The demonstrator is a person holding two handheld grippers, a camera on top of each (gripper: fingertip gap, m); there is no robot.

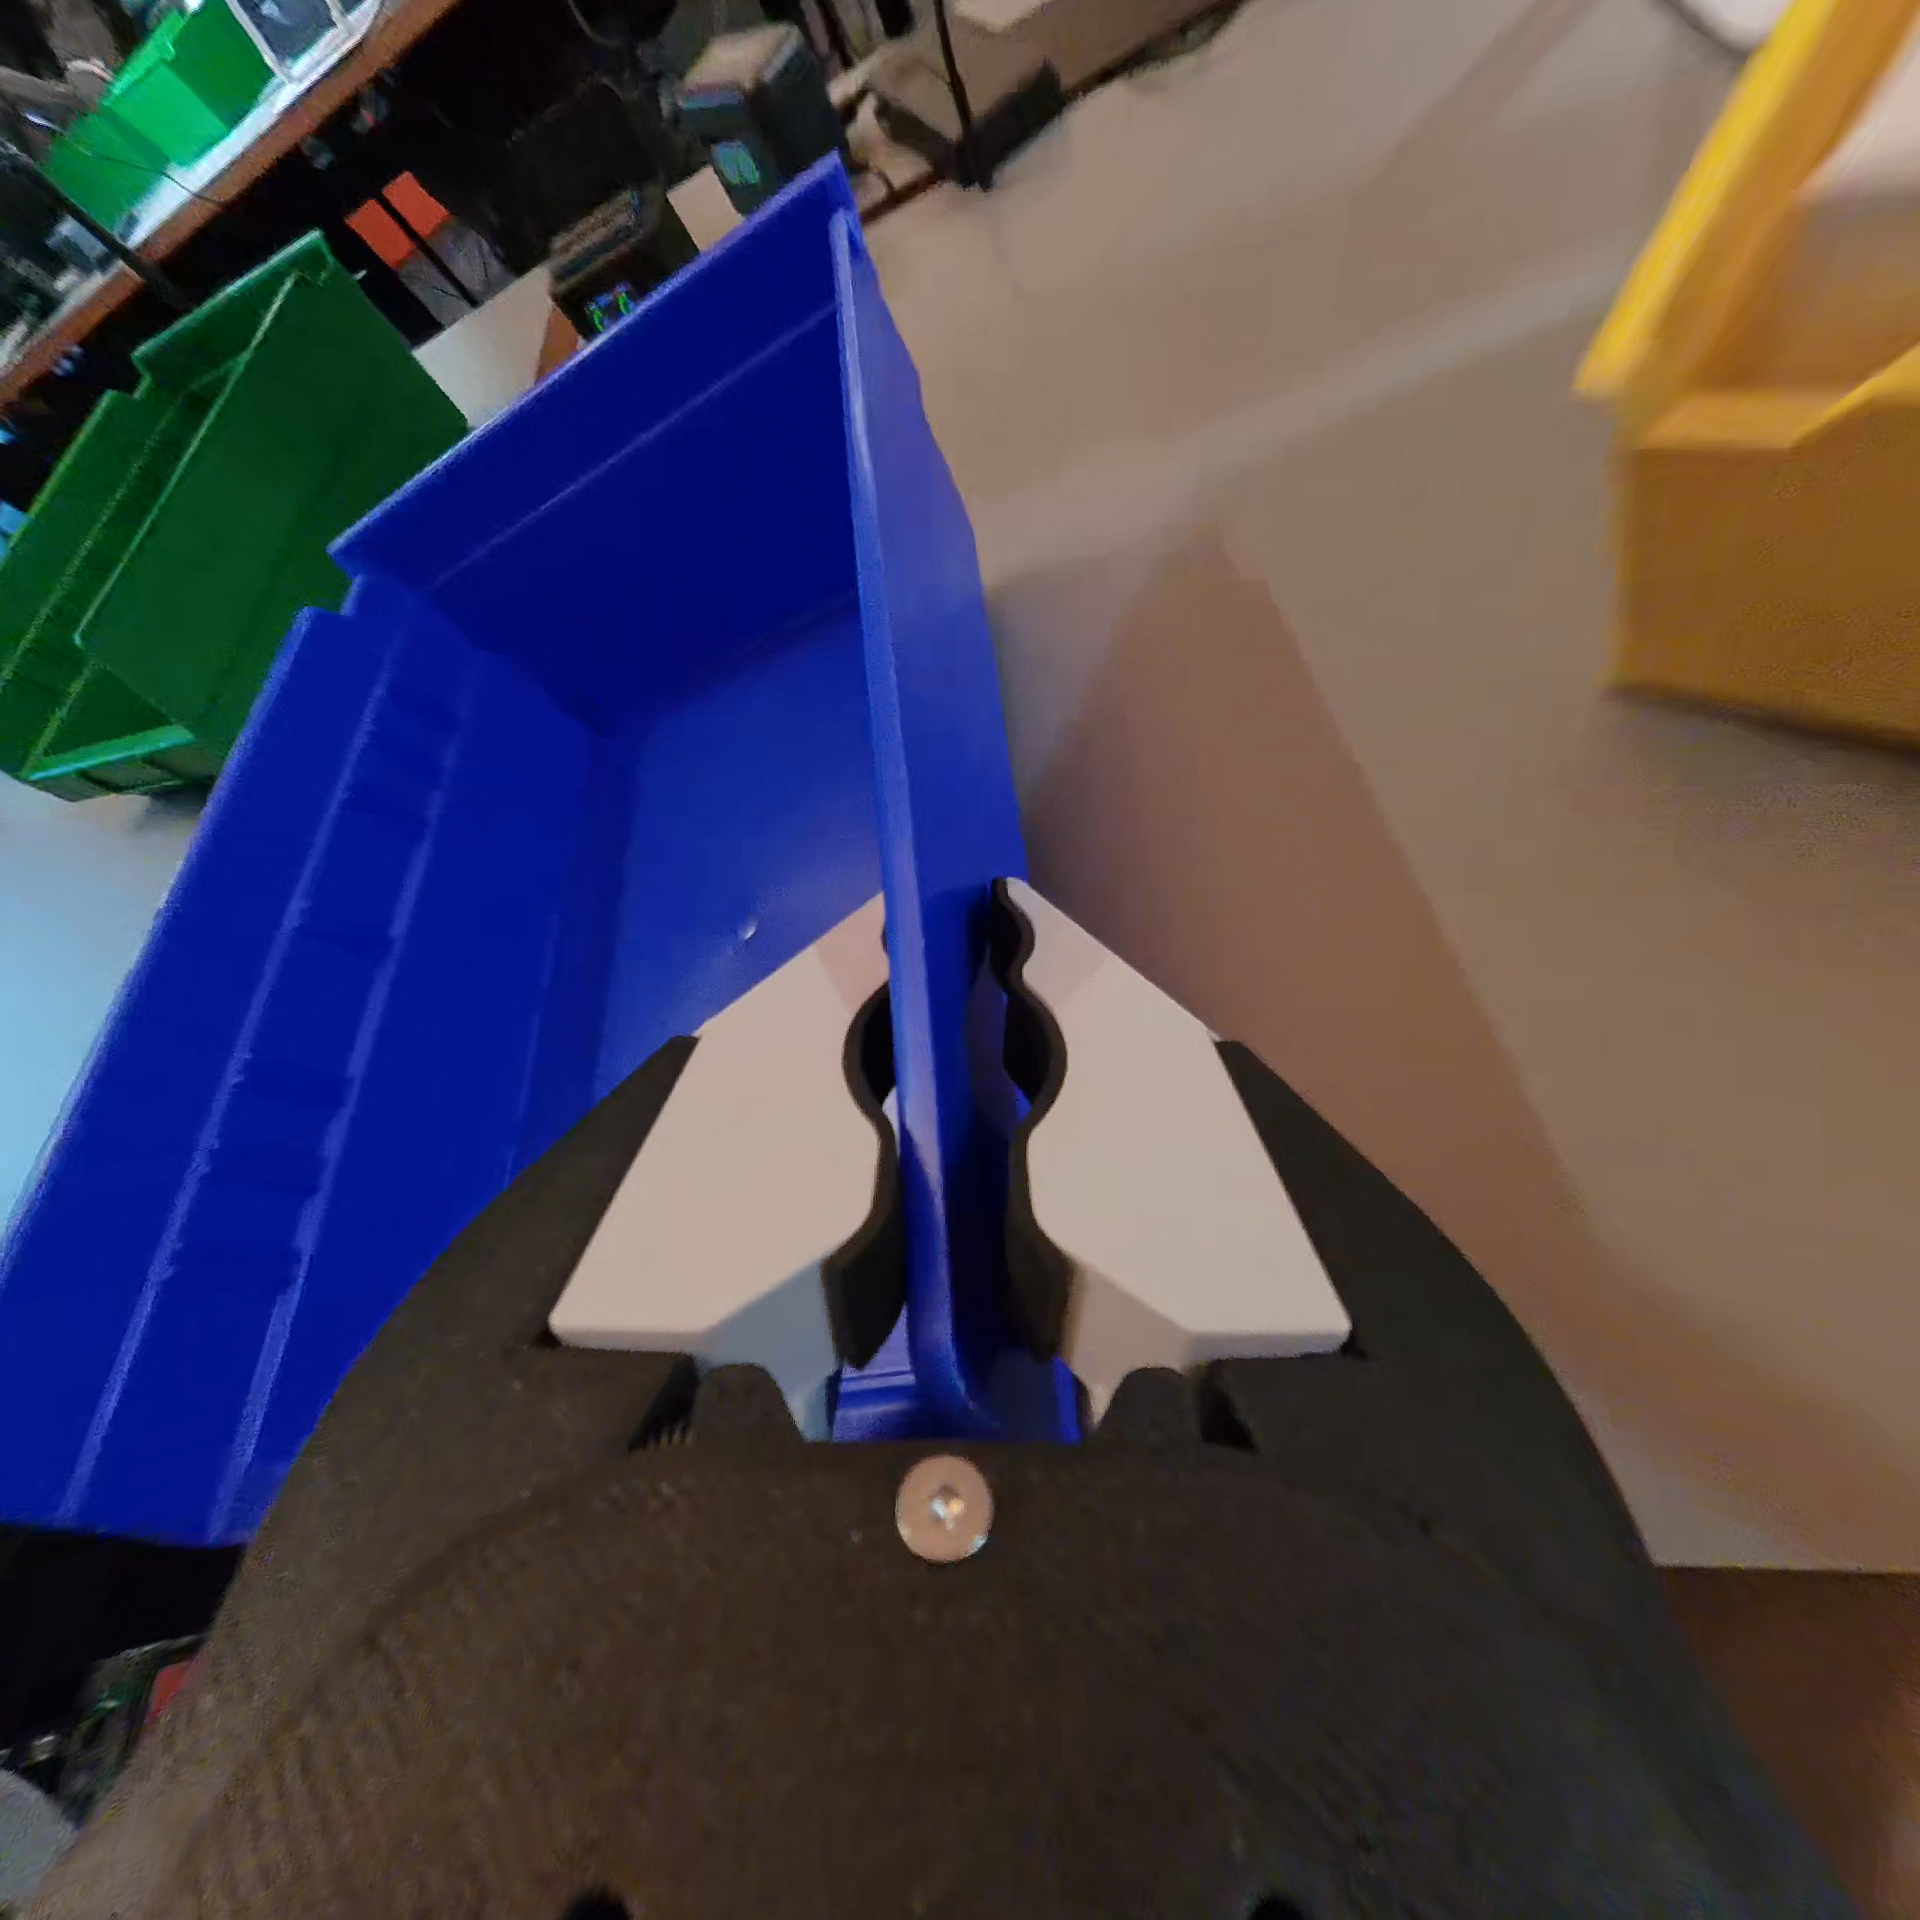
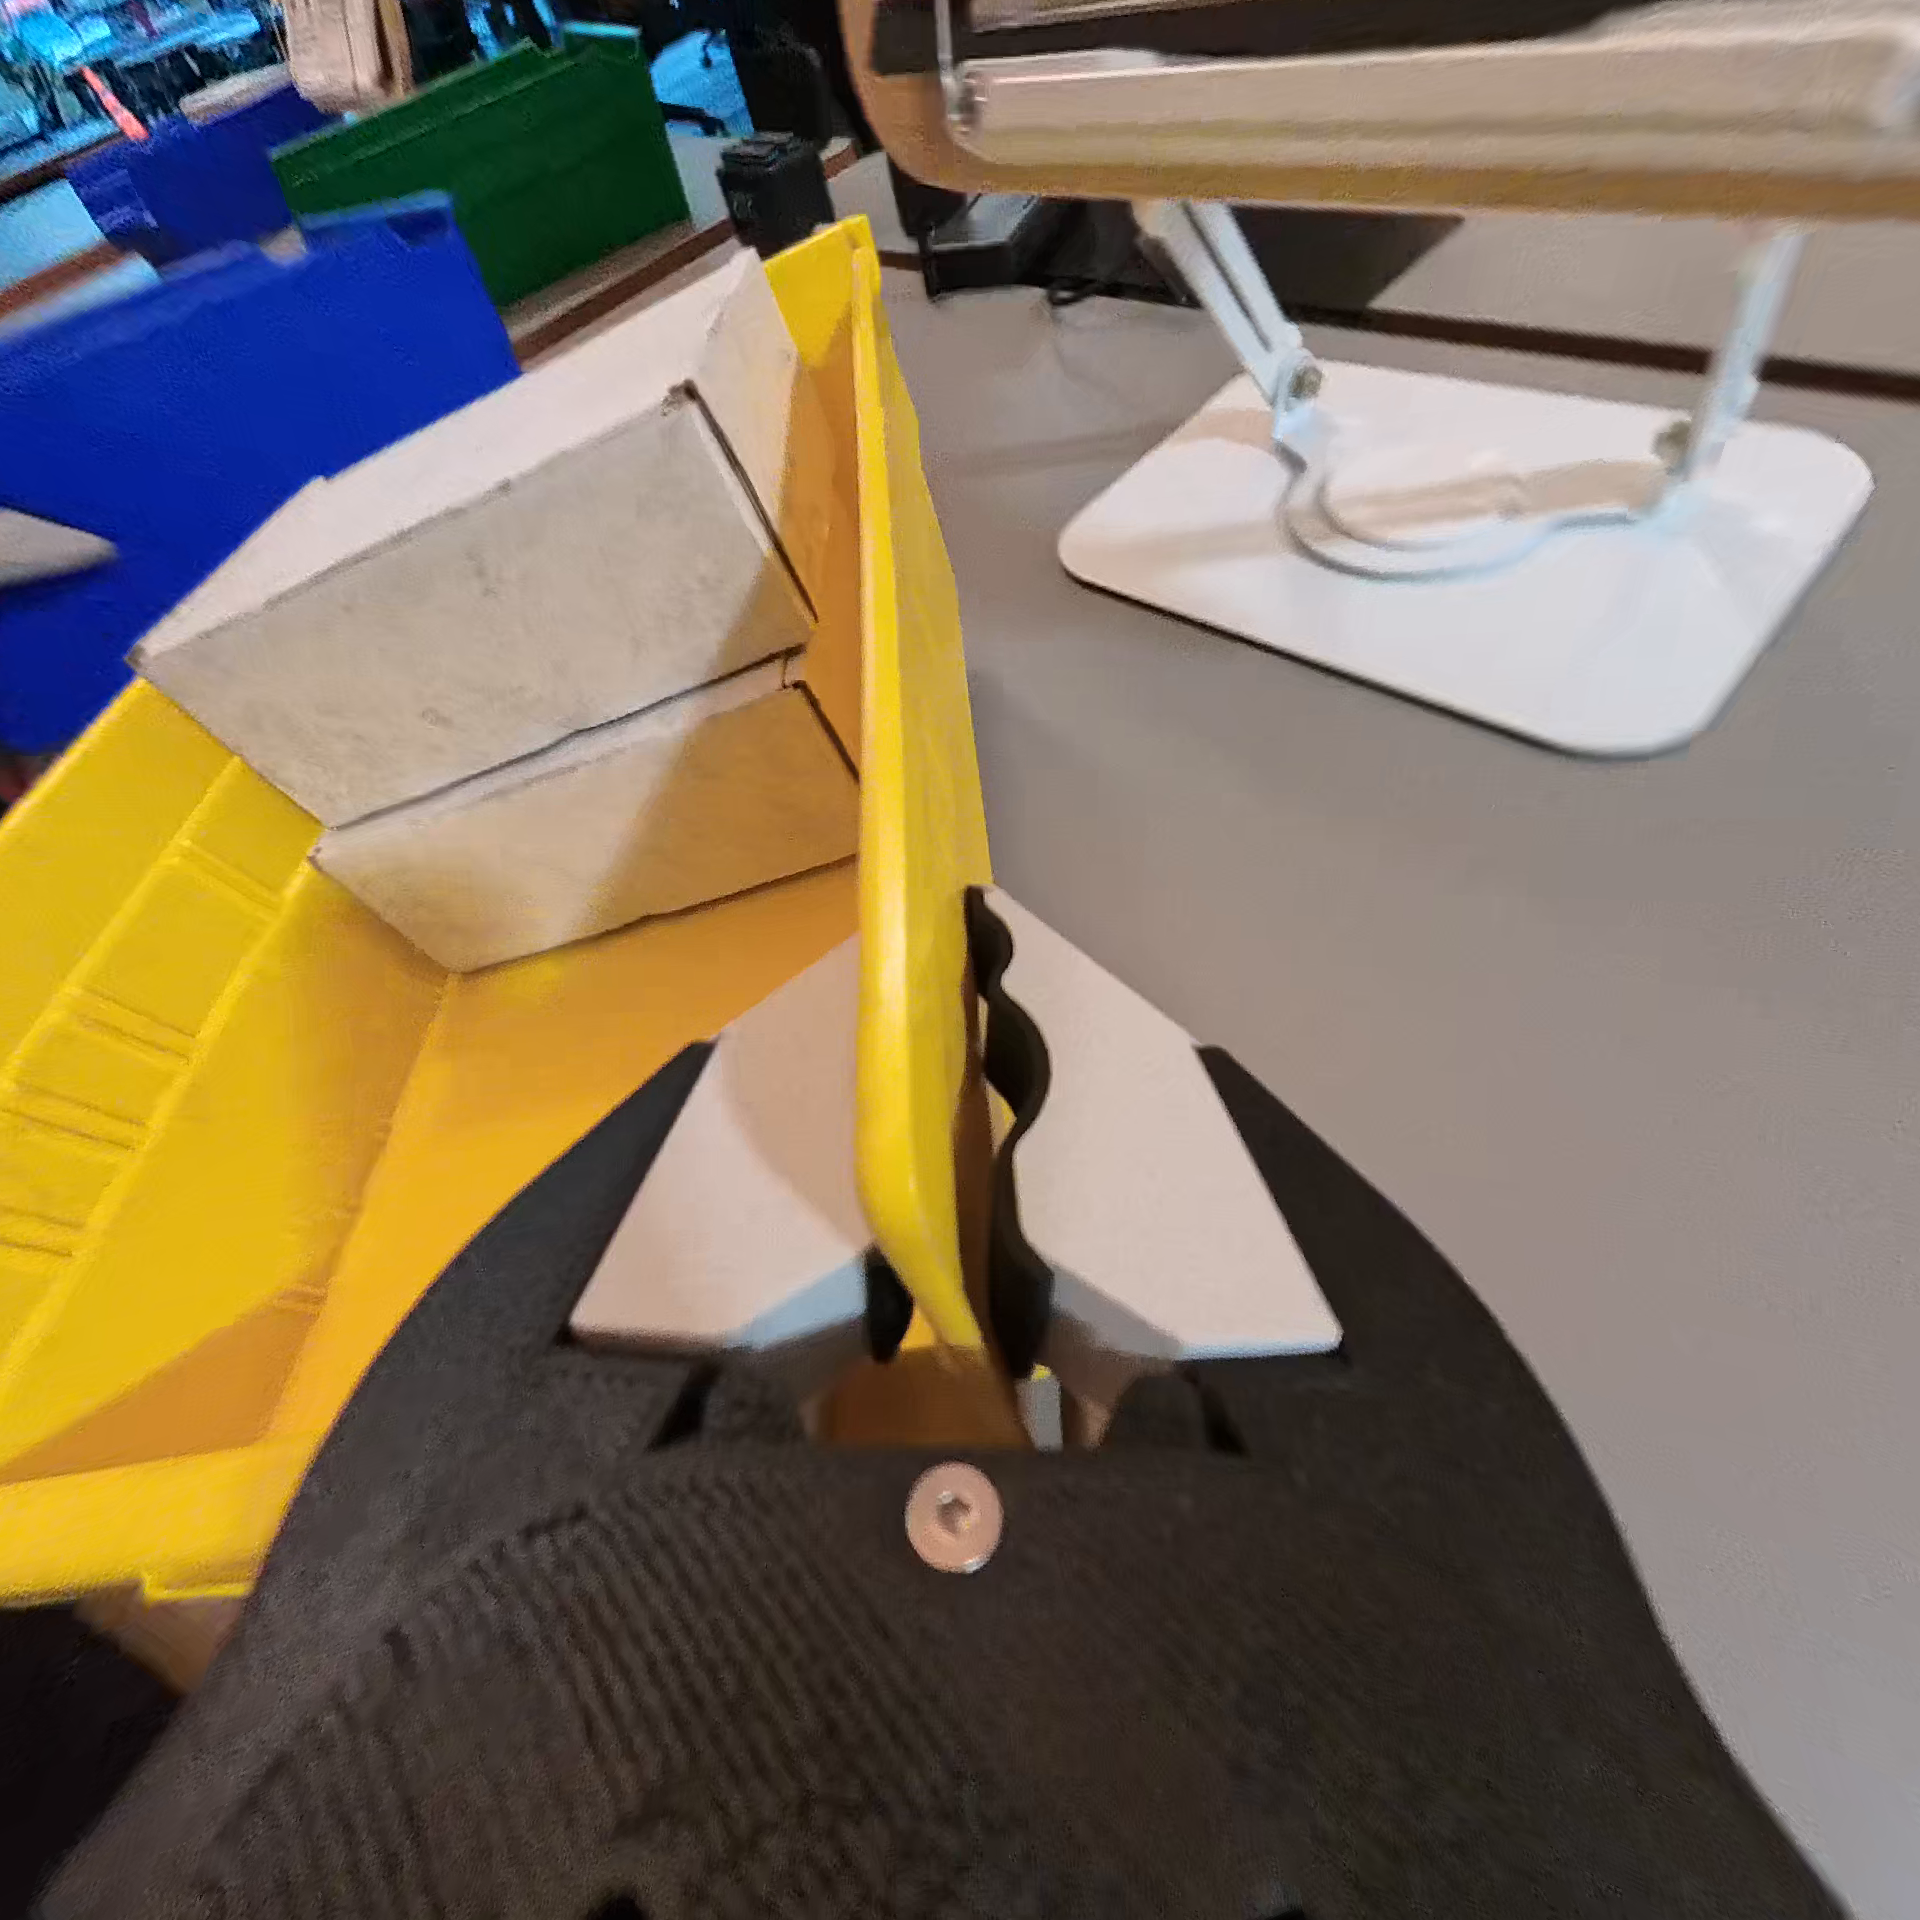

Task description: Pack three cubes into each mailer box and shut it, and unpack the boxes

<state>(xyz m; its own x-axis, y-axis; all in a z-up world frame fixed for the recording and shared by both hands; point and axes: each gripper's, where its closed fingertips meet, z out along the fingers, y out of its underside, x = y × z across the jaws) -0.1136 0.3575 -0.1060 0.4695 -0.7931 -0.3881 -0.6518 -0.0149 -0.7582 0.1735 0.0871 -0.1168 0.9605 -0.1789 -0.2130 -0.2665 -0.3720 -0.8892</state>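
As the left wrist view looks along its fingers, the left gripper (image 1: 951, 1049) is clamped on the right side wall of a blue bin (image 1: 540, 831), one black finger inside the wall and the other outside it. The bin's long axis runs away from the camera toward its far end wall, and what shows of its floor holds nothing. Two green bins (image 1: 197, 540) sit one behind the other to its left, near the edge of the grey table (image 1: 1351, 935). One yellow bin (image 1: 1766, 416) stands well apart on the right, blurred.

In the right wrist view, the right gripper (image 2: 940, 1091) is clamped in the same way on the right side wall of the yellow bin (image 2: 208, 1091), whose long axis also runs away from the camera. Two closed mailer boxes (image 2: 499, 623) lie at its far end, one stacked on the other, their long sides set across the bin and their right ends against the gripped wall. The upper box sits slightly askew on the lower. No cubes can be seen. To the left are two blue bins (image 2: 208, 416) and one green bin (image 2: 499, 166) behind them. To the right, a white stand (image 2: 1507, 540) rests on the table (image 2: 1351, 1039).
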